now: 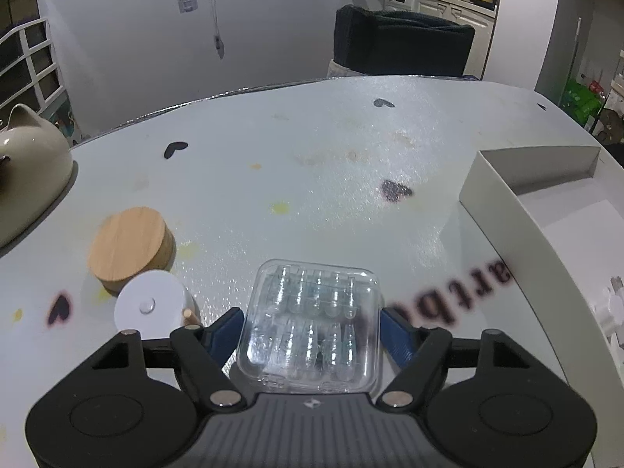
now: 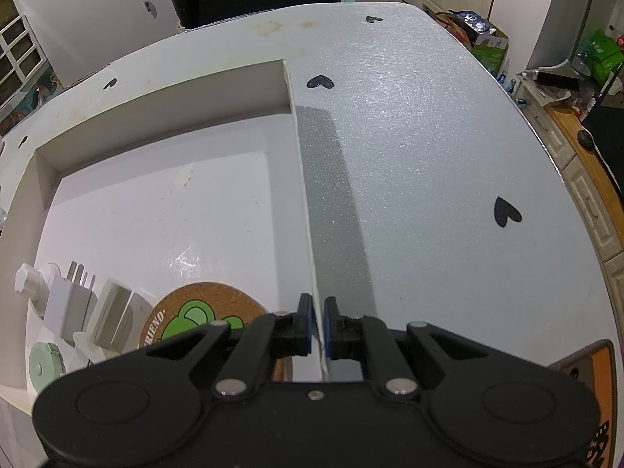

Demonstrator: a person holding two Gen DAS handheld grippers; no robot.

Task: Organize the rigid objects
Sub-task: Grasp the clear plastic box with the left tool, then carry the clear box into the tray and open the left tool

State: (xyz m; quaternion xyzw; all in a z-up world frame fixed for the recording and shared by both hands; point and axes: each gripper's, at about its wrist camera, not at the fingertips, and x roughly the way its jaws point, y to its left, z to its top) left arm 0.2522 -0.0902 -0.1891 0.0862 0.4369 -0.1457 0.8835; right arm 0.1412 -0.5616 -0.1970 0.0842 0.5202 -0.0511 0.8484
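Table (image 1: 312,148): white, glittery cover with black heart marks and some yellow stains. Box (image 2: 156,202): big, shallow and white, on the table; it already holds a cork coaster (image 2: 187,312), a plug (image 2: 70,304) and other small white bits at its near end, and most of its floor is free.

Right gripper (image 2: 318,325) is pinched narrow on the box's right wall, one pad each side, so it looks like it's steadying the box.

Step in hand, as I read it: picking up the clear case (image 1: 312,319) to go in the box. The case sits on the table between the left gripper's (image 1: 310,331) blue pads; the jaws are fairly wide around it. The left pad looks to be at the case's side, and a small gap shows at the right pad, so not yet a firm grip.

Next move likely needs closing squarely on the case's sides, then lifting it over the box wall to the right.

Case: a rounded clear plastic clamshell, rigid and glossy, with two rows of small clear pieces inside. Probably slippery.

Wooden lid (image 1: 130,249) and white disc (image 1: 150,304) wait to the left on the table.
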